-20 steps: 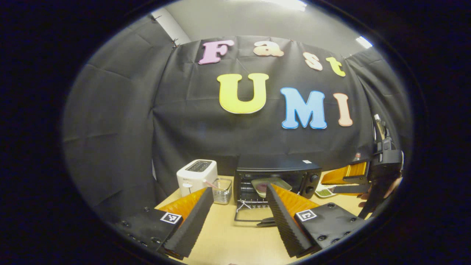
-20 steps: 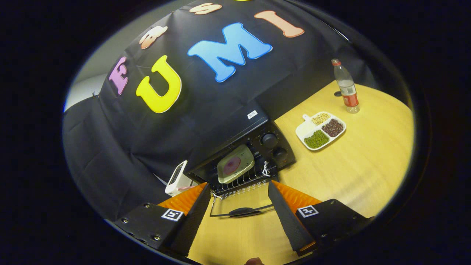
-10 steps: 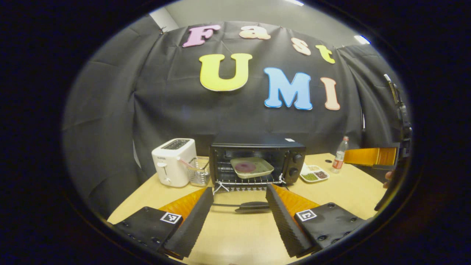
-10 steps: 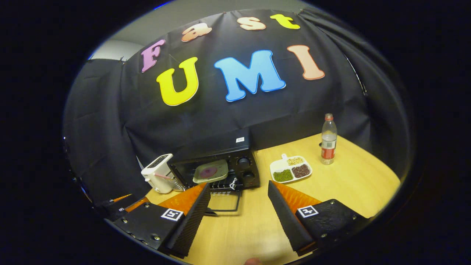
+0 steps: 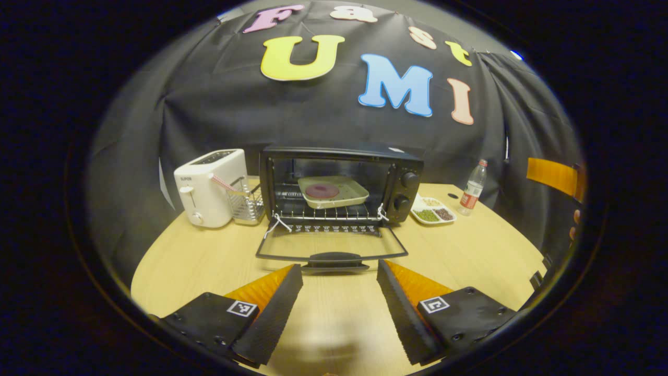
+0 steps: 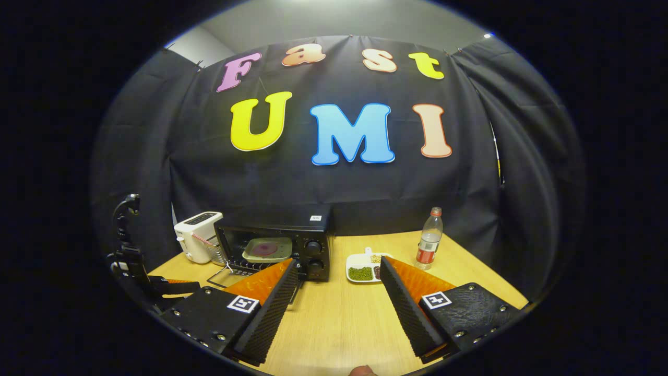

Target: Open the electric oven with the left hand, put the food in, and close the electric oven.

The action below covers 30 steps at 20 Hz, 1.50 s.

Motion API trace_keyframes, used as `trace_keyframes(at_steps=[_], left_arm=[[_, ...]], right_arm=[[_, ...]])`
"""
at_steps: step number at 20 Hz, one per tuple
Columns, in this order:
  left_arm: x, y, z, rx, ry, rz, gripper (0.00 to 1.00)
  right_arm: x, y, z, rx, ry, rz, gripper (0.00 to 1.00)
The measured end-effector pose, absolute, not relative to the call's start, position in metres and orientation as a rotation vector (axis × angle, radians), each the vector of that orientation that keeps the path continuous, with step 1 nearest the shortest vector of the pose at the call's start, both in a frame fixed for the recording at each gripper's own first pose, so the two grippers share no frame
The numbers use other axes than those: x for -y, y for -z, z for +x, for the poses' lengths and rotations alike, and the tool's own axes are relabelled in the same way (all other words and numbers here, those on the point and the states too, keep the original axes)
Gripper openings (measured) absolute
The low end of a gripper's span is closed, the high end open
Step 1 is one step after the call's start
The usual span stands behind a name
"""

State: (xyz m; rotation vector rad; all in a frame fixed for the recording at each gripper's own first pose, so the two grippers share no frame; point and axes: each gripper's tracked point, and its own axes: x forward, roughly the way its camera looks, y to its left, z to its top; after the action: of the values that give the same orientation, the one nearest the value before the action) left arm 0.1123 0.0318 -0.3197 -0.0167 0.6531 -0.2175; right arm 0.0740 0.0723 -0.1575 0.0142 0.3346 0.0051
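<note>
Fingers of the left gripper (image 5: 339,308) spread wide at the bottom of the left gripper view, nothing between them, bare wooden table (image 5: 209,261) beneath. Just beyond the tips, at frame centre, the oven door (image 5: 331,245) folded down flat, its handle (image 5: 334,258) nearest. Behind it the electric oven (image 5: 342,183) standing open, with the food (image 5: 322,190), a dark round piece on a pale tray (image 5: 334,192), resting on the wire rack inside. Left of the oven a small wire basket (image 5: 245,201), then a white toaster (image 5: 209,185). Right of the oven a divided dish (image 5: 432,211) of beans, then a plastic bottle (image 5: 474,187). At the far right edge, part of the other gripper.

Fingers of the right gripper (image 6: 339,308) likewise wide apart at the bottom of the right gripper view, holding nothing, over bare table. Farther off, left of centre, the oven with the tray inside; the left gripper at the lower left edge.
</note>
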Motion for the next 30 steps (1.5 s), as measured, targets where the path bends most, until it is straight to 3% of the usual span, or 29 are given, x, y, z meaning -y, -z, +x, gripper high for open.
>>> trace_keyframes(at_steps=[14, 23, 30], left_arm=[[-0.028, 0.429, 0.143, -0.952, 0.262, 0.002, 1.0], [-0.022, 0.428, 0.161, -0.905, 0.203, -0.039, 0.97], [-0.021, 0.392, 0.168, -0.832, 0.215, -0.036, 0.97]], right_arm=[[-0.045, 0.159, 0.067, -0.329, 0.149, -0.068, 0.98], [-0.056, 0.163, 0.077, -0.339, 0.138, -0.095, 0.98], [-0.06, 0.161, 0.08, -0.334, 0.106, -0.106, 0.95]])
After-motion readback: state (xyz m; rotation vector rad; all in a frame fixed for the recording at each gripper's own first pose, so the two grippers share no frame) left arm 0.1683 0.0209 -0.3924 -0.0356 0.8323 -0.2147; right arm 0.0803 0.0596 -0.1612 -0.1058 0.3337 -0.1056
